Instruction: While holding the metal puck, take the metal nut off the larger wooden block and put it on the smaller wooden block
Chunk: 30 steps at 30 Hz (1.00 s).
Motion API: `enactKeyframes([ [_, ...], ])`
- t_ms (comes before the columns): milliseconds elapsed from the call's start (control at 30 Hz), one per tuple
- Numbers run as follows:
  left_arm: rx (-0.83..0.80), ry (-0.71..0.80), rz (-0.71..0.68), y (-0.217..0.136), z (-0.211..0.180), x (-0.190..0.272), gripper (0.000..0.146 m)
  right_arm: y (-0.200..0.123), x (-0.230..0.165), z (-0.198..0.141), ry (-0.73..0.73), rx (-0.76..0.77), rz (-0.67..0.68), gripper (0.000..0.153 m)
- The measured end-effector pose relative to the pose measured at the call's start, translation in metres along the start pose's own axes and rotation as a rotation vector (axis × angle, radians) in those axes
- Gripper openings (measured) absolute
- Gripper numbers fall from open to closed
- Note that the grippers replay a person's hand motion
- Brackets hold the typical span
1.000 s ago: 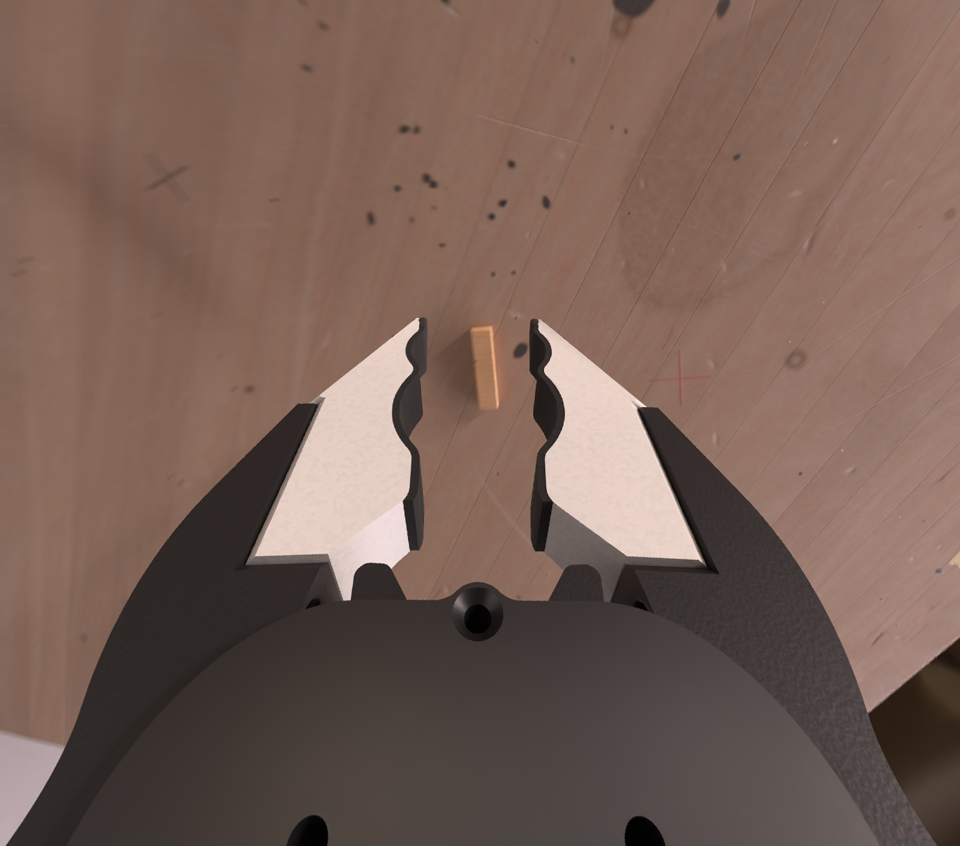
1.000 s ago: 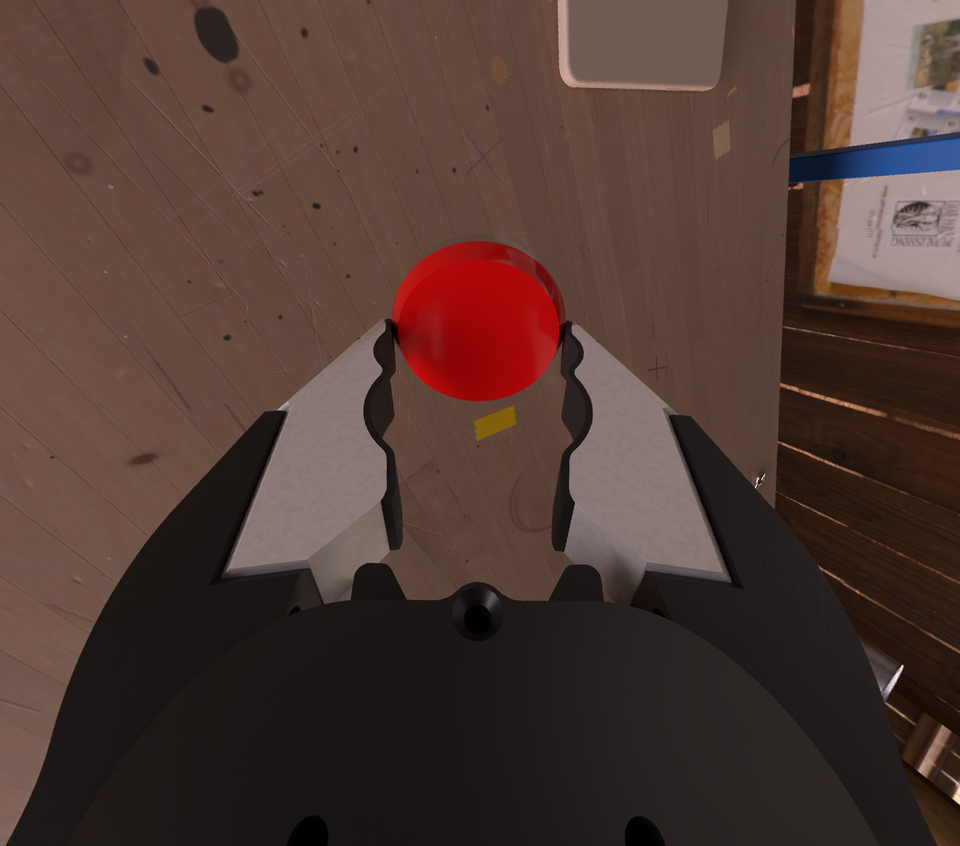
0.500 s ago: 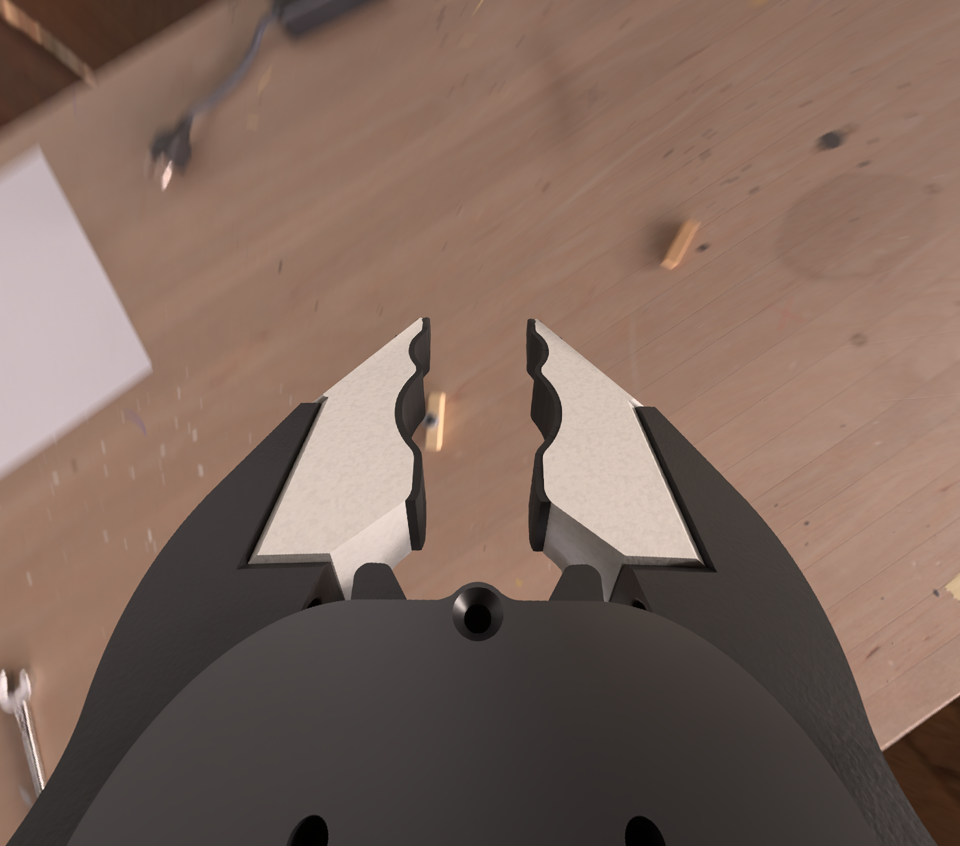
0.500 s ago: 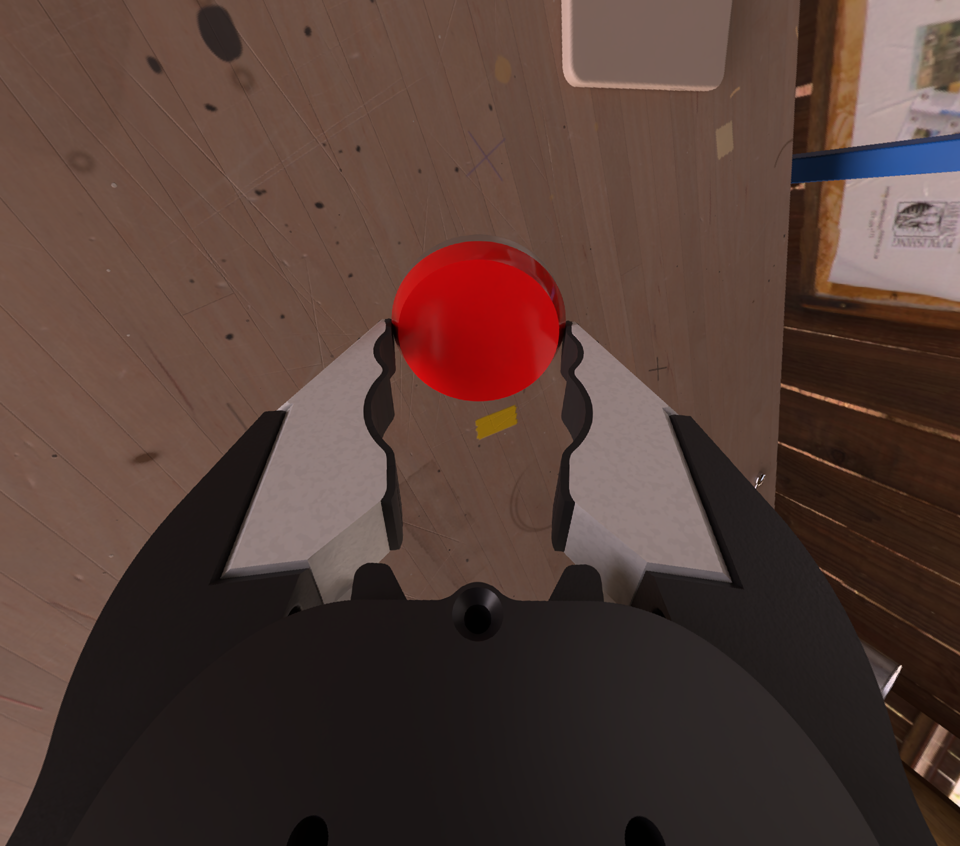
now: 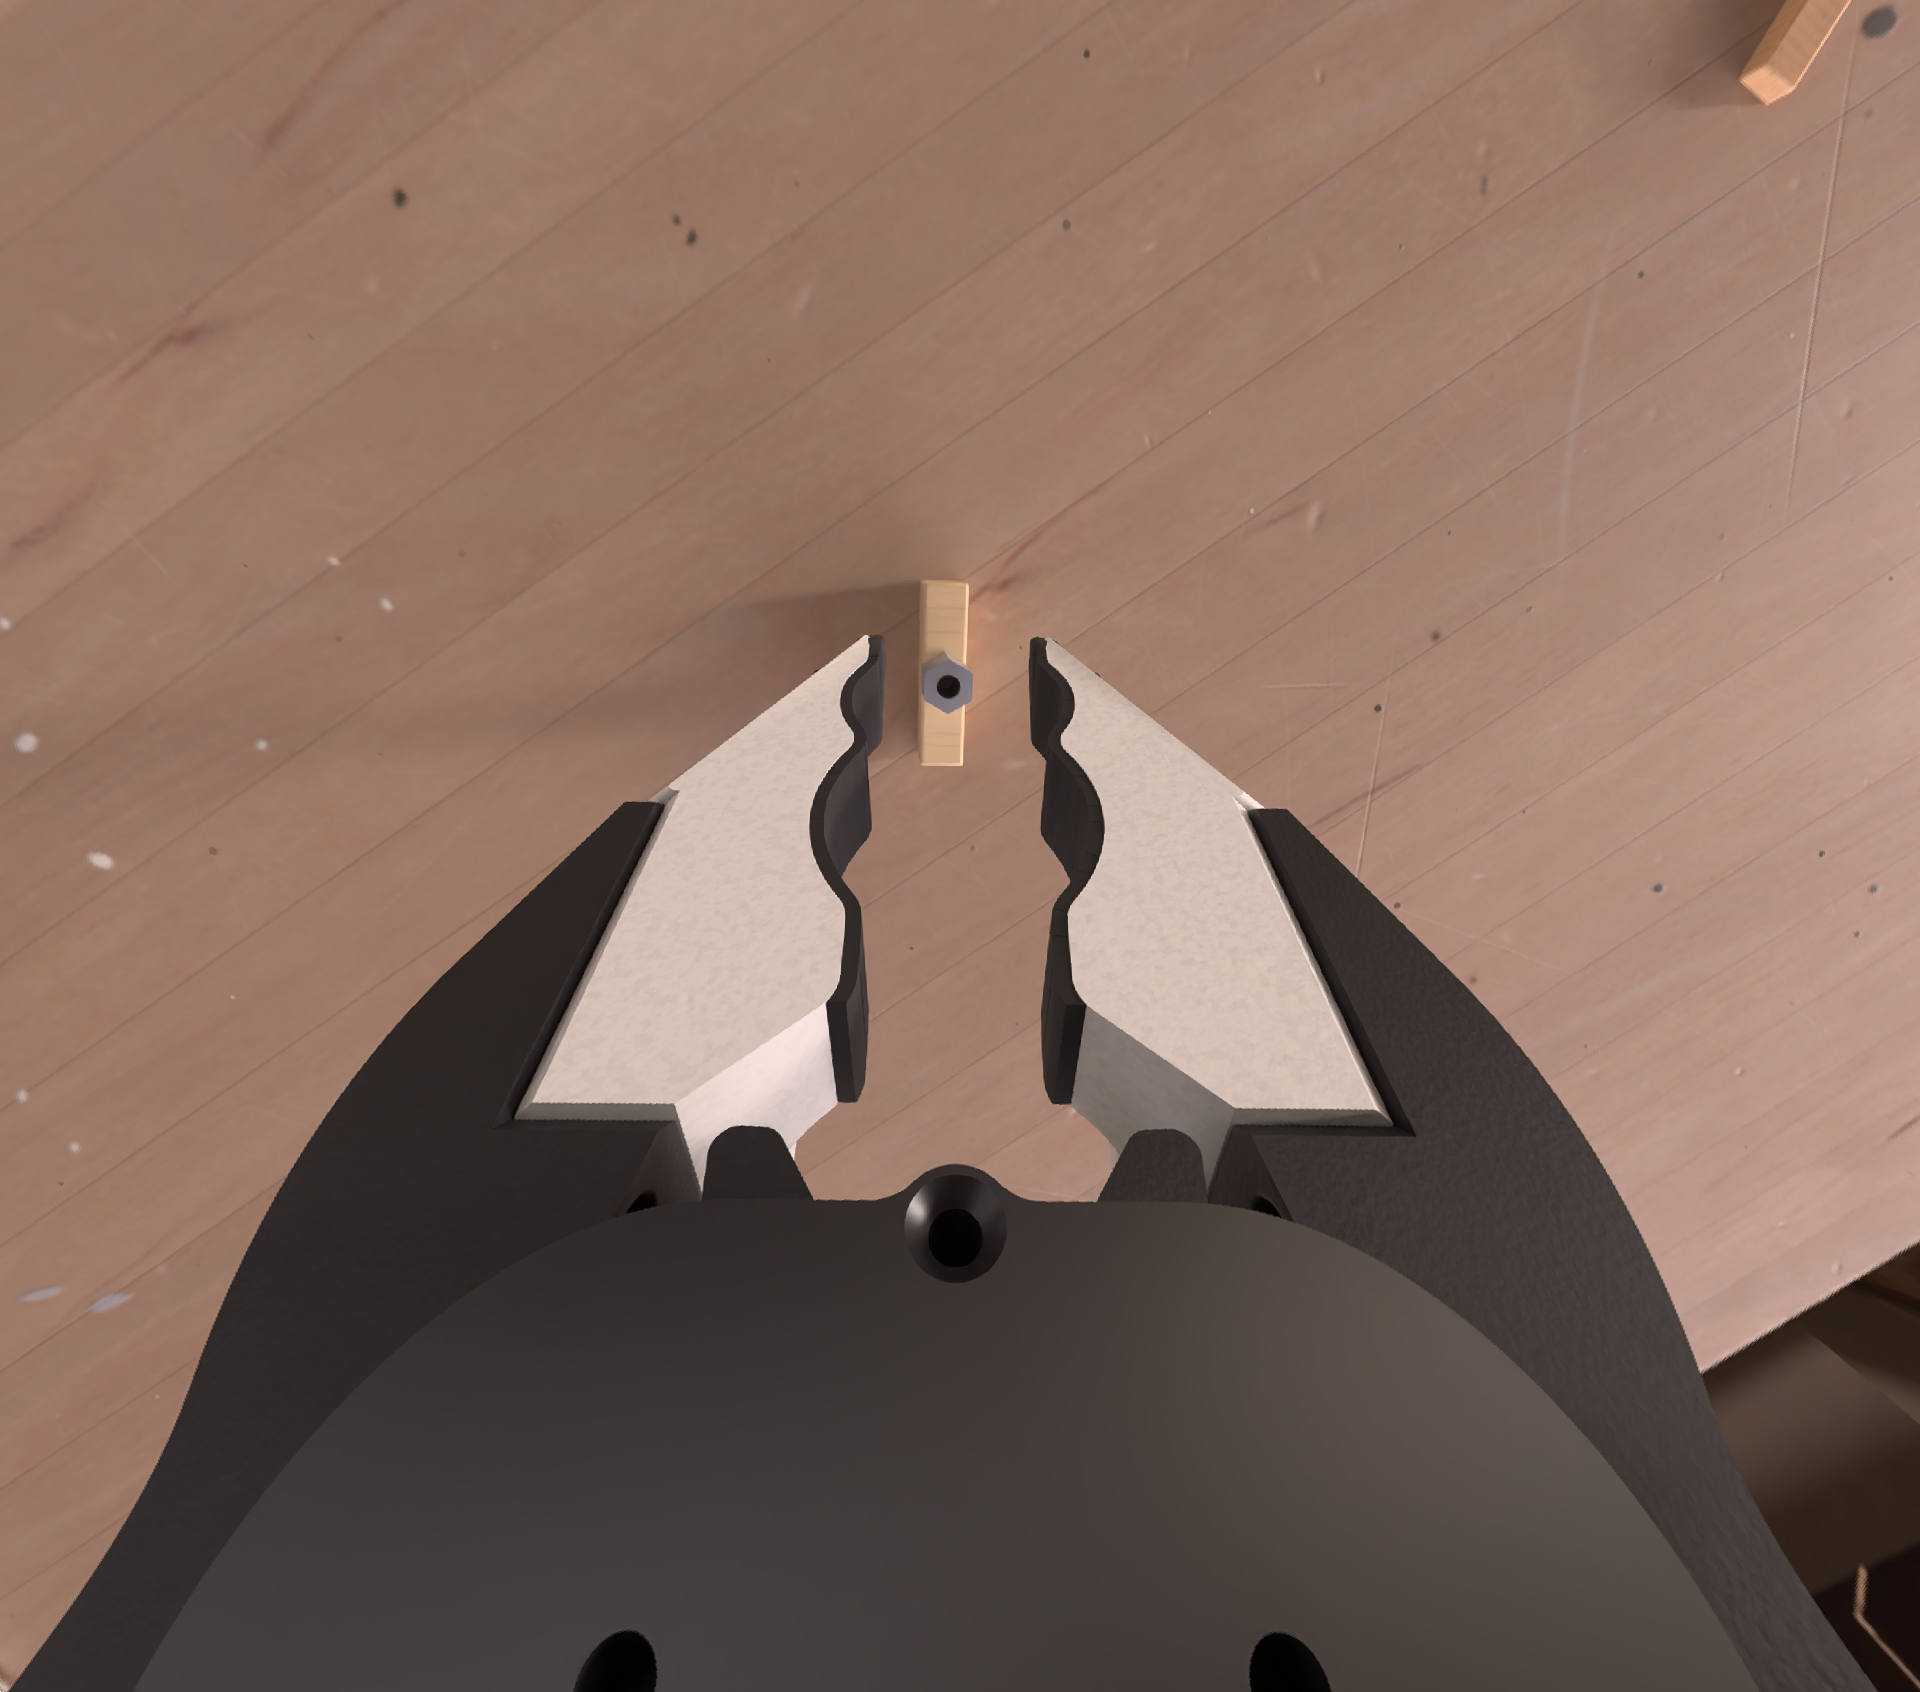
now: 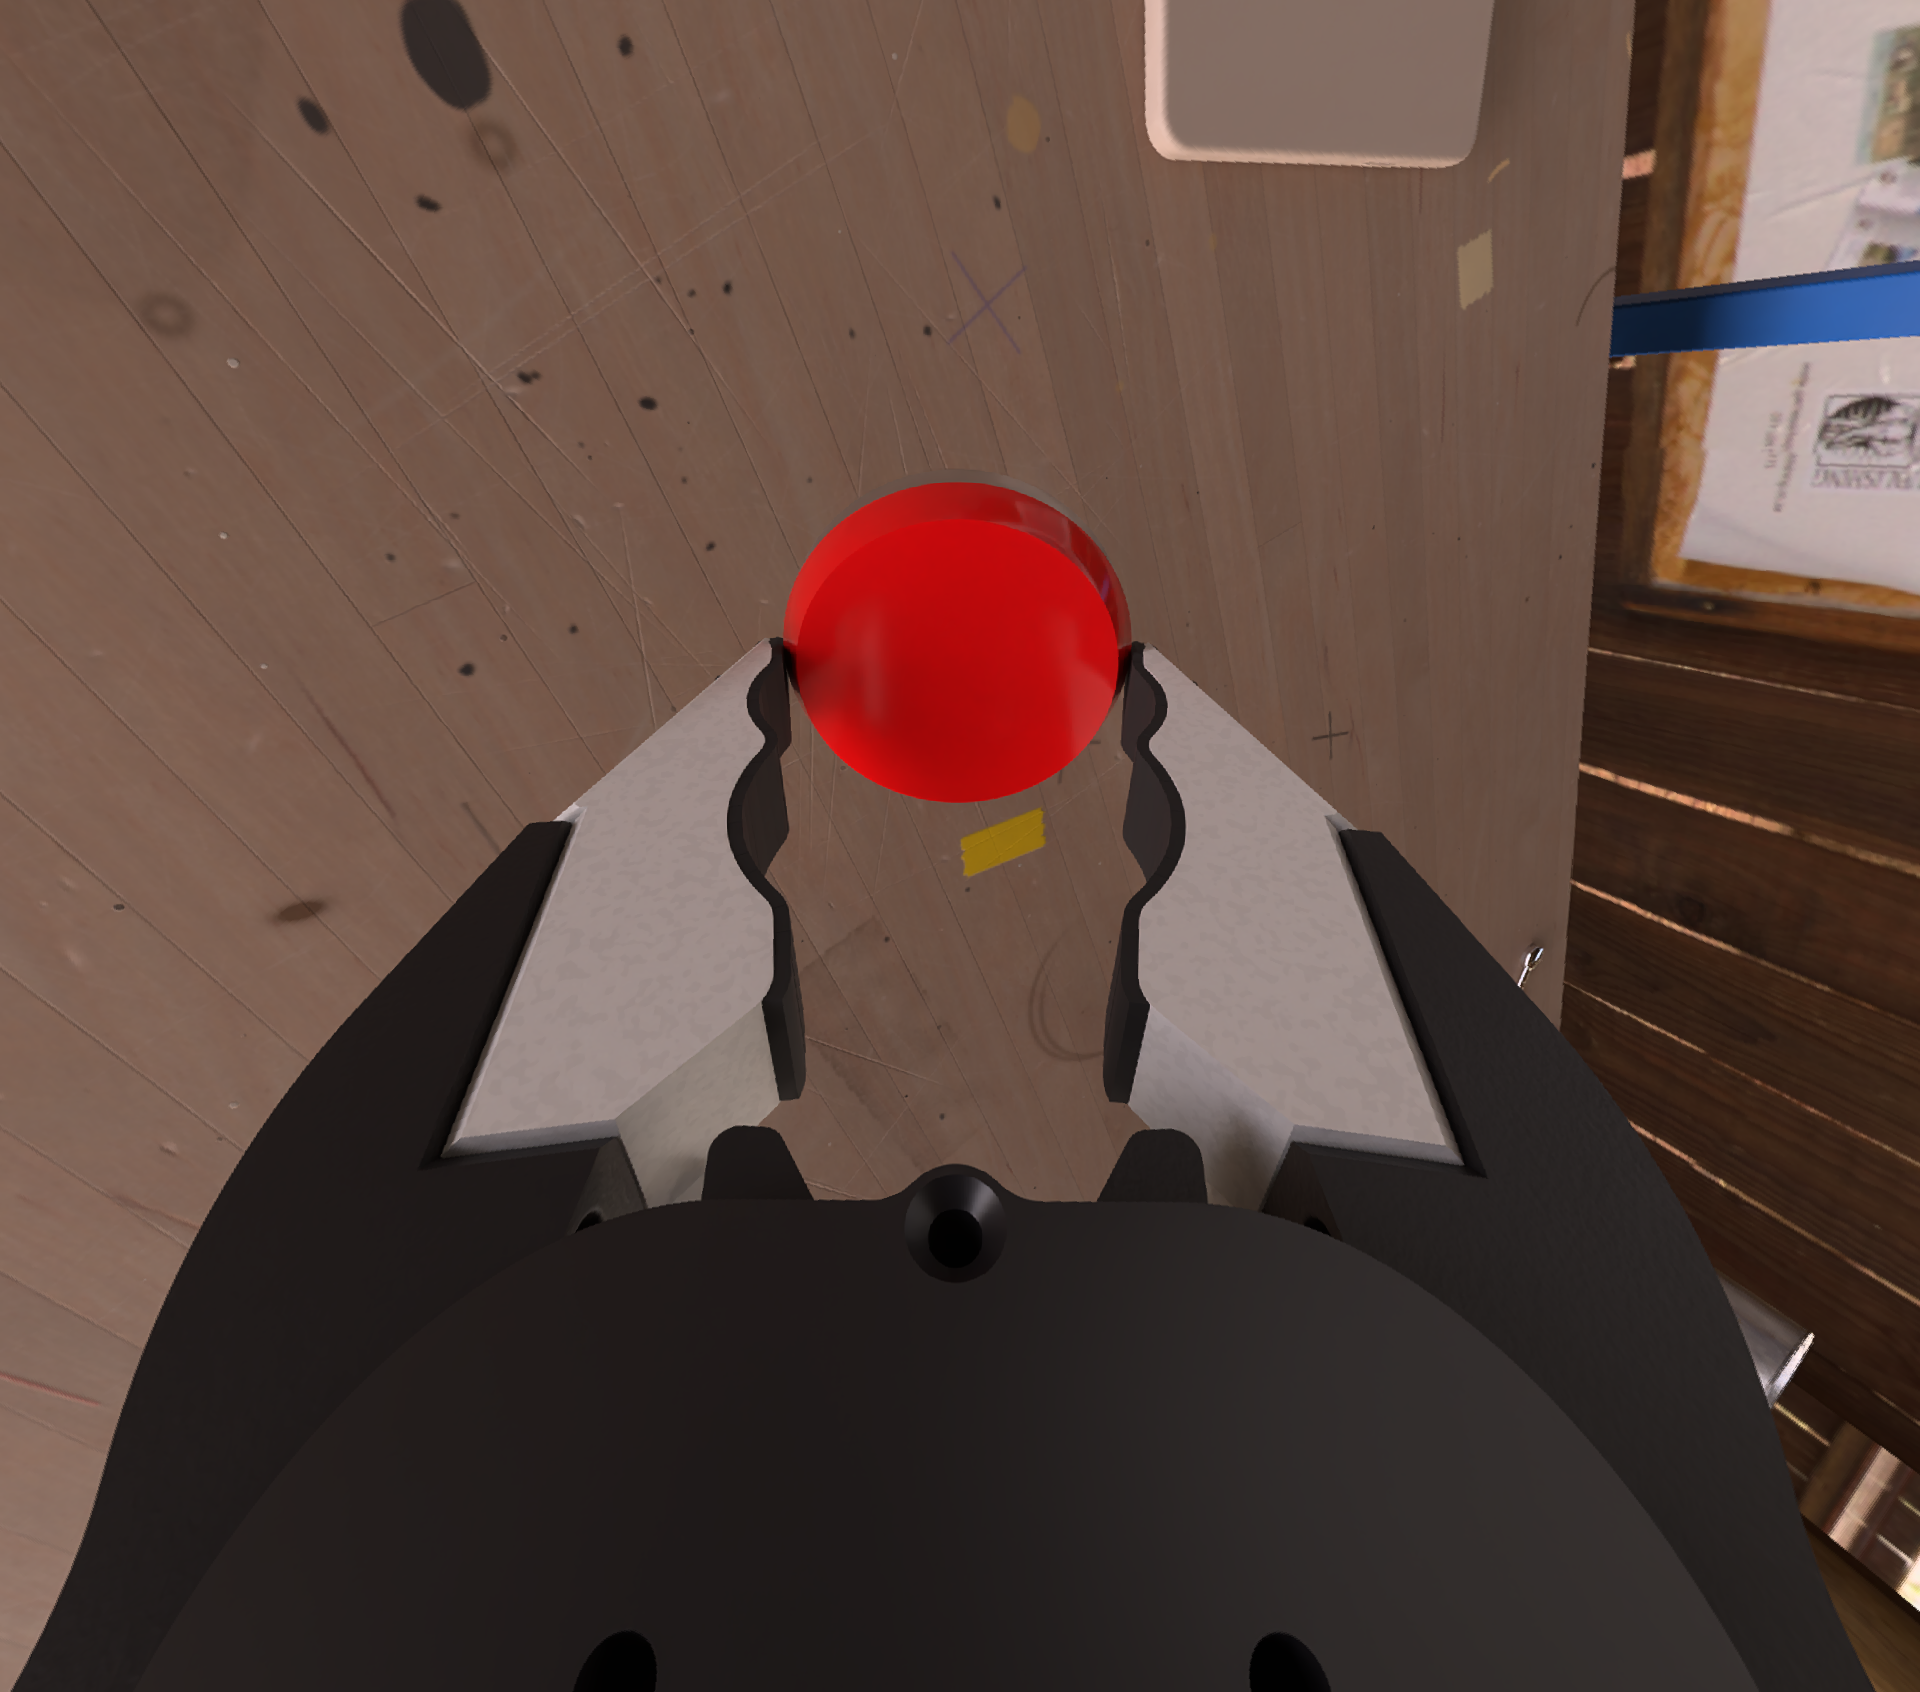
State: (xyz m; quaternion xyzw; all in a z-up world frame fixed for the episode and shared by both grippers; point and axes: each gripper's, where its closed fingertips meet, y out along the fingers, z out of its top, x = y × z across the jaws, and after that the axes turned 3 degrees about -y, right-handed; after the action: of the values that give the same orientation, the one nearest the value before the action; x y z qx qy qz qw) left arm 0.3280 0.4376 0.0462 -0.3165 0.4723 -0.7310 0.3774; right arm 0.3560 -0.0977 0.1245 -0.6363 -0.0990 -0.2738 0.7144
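While my left tongs [image 5: 954, 655] hang over the tabletop [image 5: 520, 292], I look down between their two tips. The tips are a small way apart and hold nothing. Between them, down on the tabletop, lies a wooden block [image 5: 943, 674], long and thin, running away from me. The metal nut [image 5: 947, 685] sits on top of it, near its middle, with its hole facing up at me. The nut sits closer to my left tip than to my right one. I think I put my tongs here so the two tips can come down on each side of the nut and pinch it. The gap is wider than the block, so both tips should slide past without bumping it. The nut is tiny, so I must be careful, or it could slip or roll off.

Far off to the upper right lies the other wooden block [image 5: 1825, 8], turned at a slant. It is well apart from the first one. From up here I cannot say for sure which block is bigger, but the nut must go over there.

My right tongs [image 6: 954, 650] are pinching the metal puck [image 6: 954, 643]. It is red and round, and the very ends of the tips press on its two sides. It is up off the tabletop. I hold it tight so it does not drop while my left tongs work. Past it, a pale pad [image 6: 1320, 1] lies flat on the tabletop.
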Motion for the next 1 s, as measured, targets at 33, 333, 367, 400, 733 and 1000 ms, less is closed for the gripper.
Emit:
enactKeyframes([
  [33, -0.012, -0.002, -0.004, 0.001, -0.002, 0.001, 0.028, 0.001, 0.0, 0.0, -0.002, -0.003, 0.002, 0.065],
  [333, -0.073, 0.028, -0.017, 0.007, -0.011, 0.004, 0.022, 0.001, -0.002, 0.001, -0.007, -0.012, 0.005, 0.065],
  [367, -0.083, 0.026, -0.018, 0.007, -0.011, 0.004, 0.021, 0.001, -0.002, 0.001, -0.007, -0.011, 0.003, 0.065],
  [400, -0.095, 0.023, -0.017, 0.006, -0.012, 0.003, 0.021, 0.001, -0.002, 0.001, -0.006, -0.01, 0.002, 0.065],
  [733, -0.15, 0.013, 0.003, 0.015, -0.02, -0.002, 0.013, -0.002, 0.001, -0.001, 0.006, 0.004, -0.004, 0.065],
  [1000, -0.16, 0.017, 0.013, 0.016, -0.021, -0.003, 0.01, -0.003, 0.002, -0.003, 0.01, 0.01, -0.004, 0.065],
])
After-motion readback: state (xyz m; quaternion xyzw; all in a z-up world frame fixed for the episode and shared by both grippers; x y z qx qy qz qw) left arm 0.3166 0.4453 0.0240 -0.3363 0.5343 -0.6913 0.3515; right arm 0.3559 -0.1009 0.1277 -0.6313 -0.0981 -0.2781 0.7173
